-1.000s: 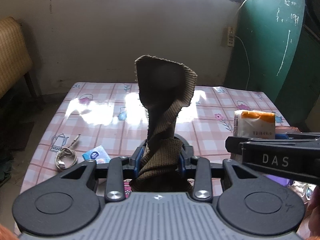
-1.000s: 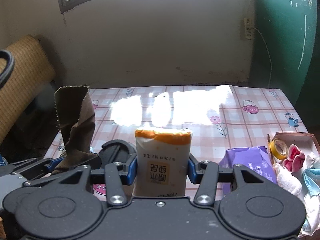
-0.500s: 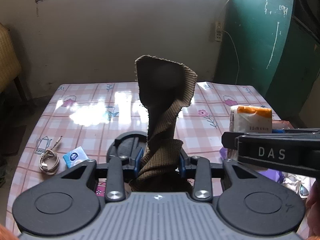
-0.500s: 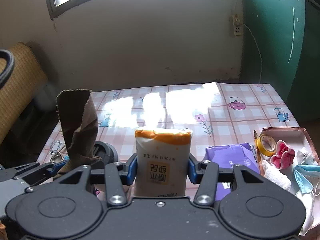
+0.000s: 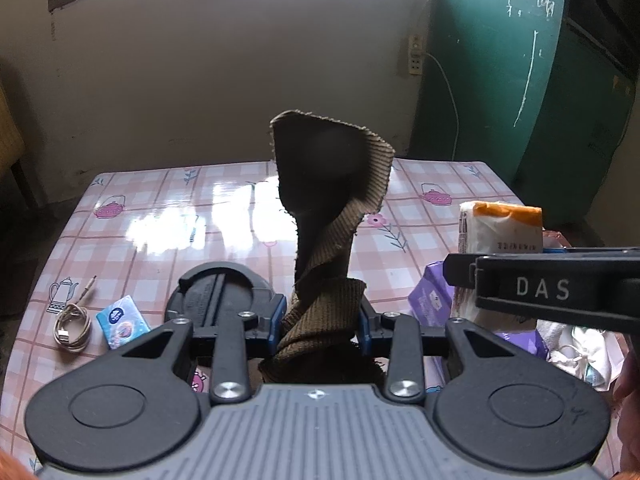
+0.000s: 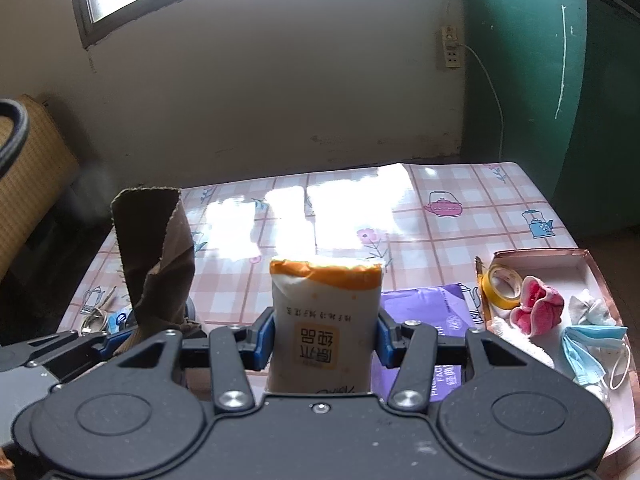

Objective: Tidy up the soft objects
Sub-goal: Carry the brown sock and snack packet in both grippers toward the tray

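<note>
My left gripper (image 5: pixel 322 320) is shut on a brown ribbed cloth (image 5: pixel 332 216) that stands up twisted above the table; the cloth also shows in the right wrist view (image 6: pixel 156 256). My right gripper (image 6: pixel 325 336) is shut on a white and orange tissue pack (image 6: pixel 325 320), held above the table; the pack shows in the left wrist view (image 5: pixel 500 232). A pink-rimmed tray (image 6: pixel 592 268) at the right holds a yellow tape roll (image 6: pixel 502 284), a pink cloth (image 6: pixel 538 310), white cloths and a blue face mask (image 6: pixel 588 350).
The table has a pink checked cover (image 5: pixel 160 216). A purple wipes pack (image 6: pixel 428 312) lies left of the tray. A black round object (image 5: pixel 220 288), a small blue tissue packet (image 5: pixel 122 320) and a coiled cable (image 5: pixel 74 324) lie at the left. A wall stands behind.
Both grippers have pulled back and risen a little, still holding the cloth and the tissue pack. More of the table and tray shows now.
</note>
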